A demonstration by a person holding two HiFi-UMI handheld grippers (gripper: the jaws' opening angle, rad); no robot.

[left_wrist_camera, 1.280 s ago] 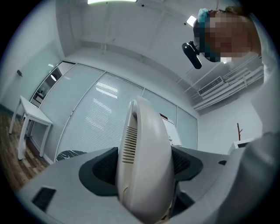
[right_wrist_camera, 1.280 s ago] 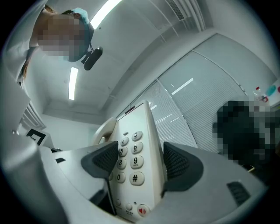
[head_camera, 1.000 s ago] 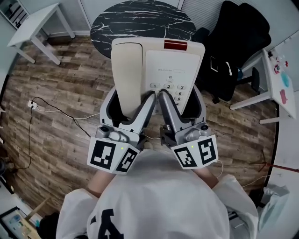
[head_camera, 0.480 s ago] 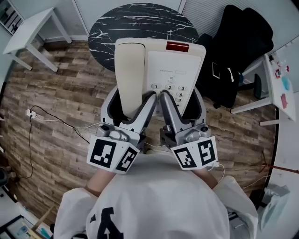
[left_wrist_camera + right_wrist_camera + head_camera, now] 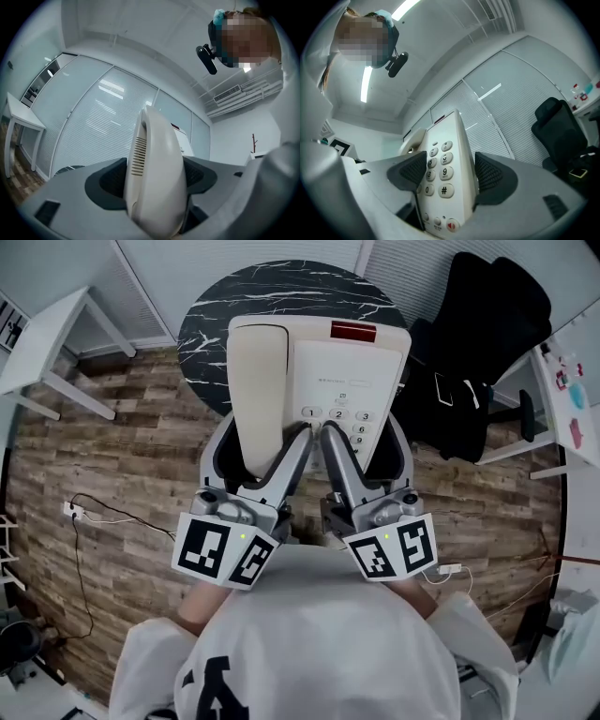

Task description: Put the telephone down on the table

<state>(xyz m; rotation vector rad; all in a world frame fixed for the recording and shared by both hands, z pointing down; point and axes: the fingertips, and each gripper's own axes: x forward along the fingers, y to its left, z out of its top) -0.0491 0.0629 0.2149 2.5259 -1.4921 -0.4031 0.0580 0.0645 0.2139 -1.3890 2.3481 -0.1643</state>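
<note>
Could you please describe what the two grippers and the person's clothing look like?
The left tongs and right tongs are grey plastic with black textured pads. Each carries a white cube with black square markers. The person wears a white top with dark print.

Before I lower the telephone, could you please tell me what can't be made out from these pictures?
- Head view: the telephone covers the near edge of the round table, so the gap between them is unreadable.
- Head view: the left gripper and right gripper hide its lower keys and bottom edge.
- No view shows the telephone's underside.
- Head view: the print above its keys is too small to read.
</note>
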